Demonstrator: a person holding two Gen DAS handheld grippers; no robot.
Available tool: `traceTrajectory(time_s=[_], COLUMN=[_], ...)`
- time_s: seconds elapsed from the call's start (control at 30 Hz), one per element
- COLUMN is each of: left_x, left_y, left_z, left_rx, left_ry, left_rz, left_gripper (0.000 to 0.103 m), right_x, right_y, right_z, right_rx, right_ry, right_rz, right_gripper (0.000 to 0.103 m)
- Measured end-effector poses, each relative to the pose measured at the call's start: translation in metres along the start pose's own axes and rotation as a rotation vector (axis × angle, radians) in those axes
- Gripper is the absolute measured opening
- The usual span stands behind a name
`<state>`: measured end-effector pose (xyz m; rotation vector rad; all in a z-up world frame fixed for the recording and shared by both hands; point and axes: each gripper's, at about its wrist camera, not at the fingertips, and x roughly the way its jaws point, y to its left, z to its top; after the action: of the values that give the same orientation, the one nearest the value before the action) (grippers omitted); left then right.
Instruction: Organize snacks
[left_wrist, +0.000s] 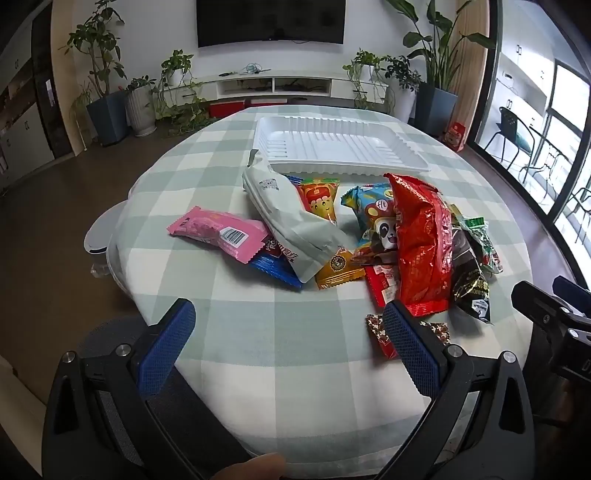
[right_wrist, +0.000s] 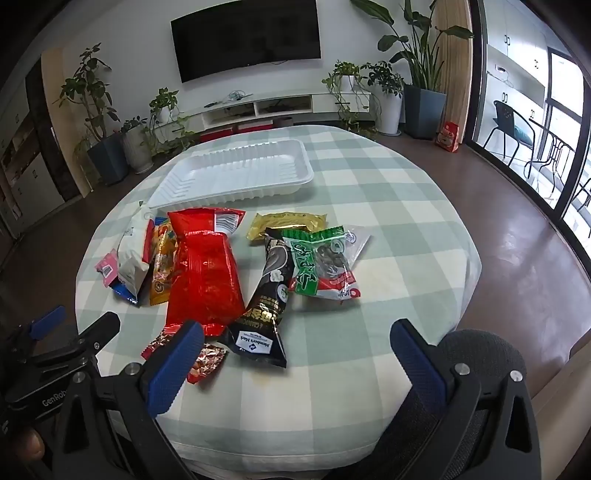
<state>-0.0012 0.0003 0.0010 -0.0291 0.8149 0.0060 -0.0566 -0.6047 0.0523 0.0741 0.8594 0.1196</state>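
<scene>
Snack packets all lie loose on the checked tablecloth; white tray empty. Left gripper and right gripper gape wide, holding nothing.

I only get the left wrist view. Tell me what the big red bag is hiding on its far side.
Observer: A gold packet lies beyond the red bag, short of the white tray.
Operator: Report the right claw's state.
Observer: The right claw is open above the tablecloth, with nothing between its fingers.
</scene>
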Motion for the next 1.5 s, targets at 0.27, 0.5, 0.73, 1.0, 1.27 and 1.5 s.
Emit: traceTrajectory(time_s=[0.27,0.5,0.73,1.0,1.27,1.5], left_x=[0.0002,-0.0009,0.0015,0.0006,0.002,0.002], left_y=[-0.0001,-0.0006,0.002,0.0028,0.003,0.0027], left_z=[0.0004,0.0007,-0.0038,-0.0073,-0.0069,-0.0068], left_rx=[0.0,0.001,0.003,0.003,0.003,0.003], left_ry=[0.006,0.005,0.006,0.007,0.008,0.008], left_rz=[0.004,0.008,0.01,0.011,0.011,0.012], left_gripper=[0.103,0.103,0.103,0.103,0.103,0.103], right_x=[0.0002,0.0019,0.0032,0.0037,0.004,0.0041], right_y=[0.0,-0.0008,-0.0011,0.0007,0.0014,0.0016], right_z=[-0.0002,-0.0013,-0.0018,-0.0031,-0.004,-0.0042], right_rx=[0.005,0.002,0.002,-0.004,-0.009,-0.01], right_ry=[-0.007,-0.003,0.002,0.008,0.013,0.014], right_rz=[0.004,0.003,0.0,-0.004,-0.008,-0.009], right_gripper=[0.103,0.103,0.103,0.103,0.103,0.103])
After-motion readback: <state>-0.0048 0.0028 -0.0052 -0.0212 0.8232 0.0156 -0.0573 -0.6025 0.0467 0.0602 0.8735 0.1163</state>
